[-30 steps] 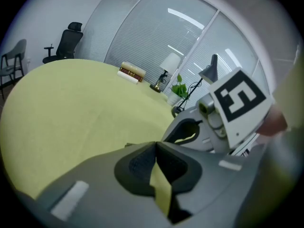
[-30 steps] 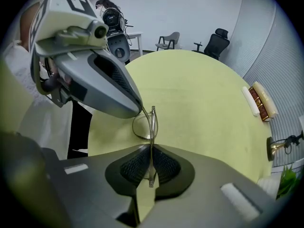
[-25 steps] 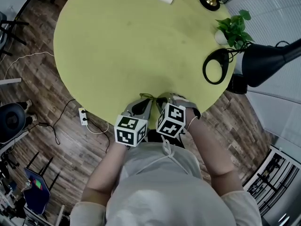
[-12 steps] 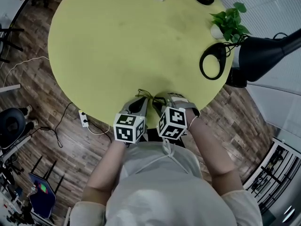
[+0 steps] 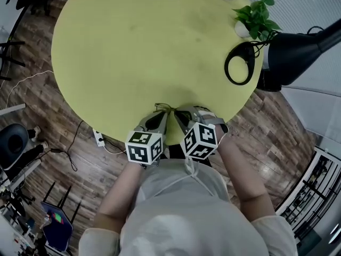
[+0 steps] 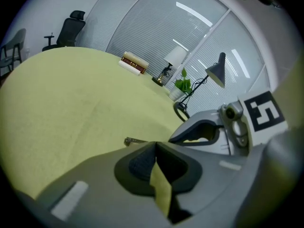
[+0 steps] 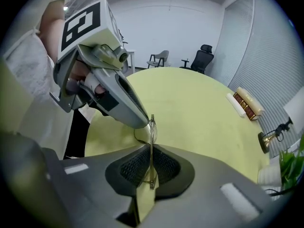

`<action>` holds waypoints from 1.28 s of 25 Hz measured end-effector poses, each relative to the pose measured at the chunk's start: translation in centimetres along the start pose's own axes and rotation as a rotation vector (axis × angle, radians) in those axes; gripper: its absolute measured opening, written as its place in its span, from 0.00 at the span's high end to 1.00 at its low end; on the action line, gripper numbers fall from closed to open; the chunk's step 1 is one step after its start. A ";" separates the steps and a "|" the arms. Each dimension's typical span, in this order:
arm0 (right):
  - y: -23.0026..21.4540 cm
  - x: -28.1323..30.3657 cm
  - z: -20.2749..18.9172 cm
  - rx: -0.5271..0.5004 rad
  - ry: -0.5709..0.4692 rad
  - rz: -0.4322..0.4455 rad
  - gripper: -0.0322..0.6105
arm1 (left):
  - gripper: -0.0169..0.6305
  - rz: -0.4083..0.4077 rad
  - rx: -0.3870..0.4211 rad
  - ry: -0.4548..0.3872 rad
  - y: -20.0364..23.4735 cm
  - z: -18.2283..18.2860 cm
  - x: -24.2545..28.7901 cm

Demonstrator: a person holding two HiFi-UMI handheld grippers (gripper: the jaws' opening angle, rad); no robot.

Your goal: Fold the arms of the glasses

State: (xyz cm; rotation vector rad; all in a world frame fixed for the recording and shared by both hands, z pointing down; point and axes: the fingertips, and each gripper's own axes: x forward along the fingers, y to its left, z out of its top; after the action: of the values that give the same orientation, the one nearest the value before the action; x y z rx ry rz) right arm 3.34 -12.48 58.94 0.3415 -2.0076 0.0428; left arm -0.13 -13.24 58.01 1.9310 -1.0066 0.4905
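Head view: the glasses [image 5: 163,109] sit at the near edge of the bench [image 5: 133,47], with the left gripper [image 5: 159,115] and right gripper [image 5: 180,116] tip to tip on them. Left gripper view: jaws clenched on the frame [image 6: 130,140], a sliver poking out beside the tips. Right gripper view: jaws have just closed on the thin arm [image 7: 151,160] — clamped now. Best to swing it inward slowly, left hand steady — no twisting the hinge.

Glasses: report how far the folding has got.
Done: nothing clearly folded; I cannot tell how the arms sit. In hand: the left gripper pinches the glasses at the table edge; the right gripper has just closed its jaws on a thin metal part of them. Left: probably both arms.
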 end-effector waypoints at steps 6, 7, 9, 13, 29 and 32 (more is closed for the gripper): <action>-0.2 0.7 -0.5 -0.031 0.026 0.005 0.93 | 0.96 -0.015 0.013 0.029 0.0 -0.5 0.1; -0.2 0.8 -0.6 -0.032 0.027 0.003 0.93 | 0.96 -0.014 0.016 0.031 0.0 -0.5 0.1; -0.4 1.0 -0.7 -0.025 0.024 -0.002 0.92 | 0.96 -0.014 0.025 0.032 0.1 -0.4 0.2; -0.5 0.1 0.0 0.042 -0.019 -0.010 0.82 | 0.96 -0.017 0.062 0.017 -0.1 0.3 -0.4; -9.3 -20.3 3.2 0.639 -0.578 -0.692 0.95 | 0.96 0.027 0.445 -0.406 -8.2 15.7 -11.8; -9.7 -22.7 3.5 0.644 -0.608 -0.749 0.95 | 0.96 0.038 0.477 -0.471 -9.7 17.8 -13.5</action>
State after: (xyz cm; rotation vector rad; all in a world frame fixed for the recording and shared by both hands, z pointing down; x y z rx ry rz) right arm 12.04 -17.37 36.09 1.6601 -2.2748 0.1244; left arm -1.27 -19.32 34.46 2.5334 -1.3101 0.3181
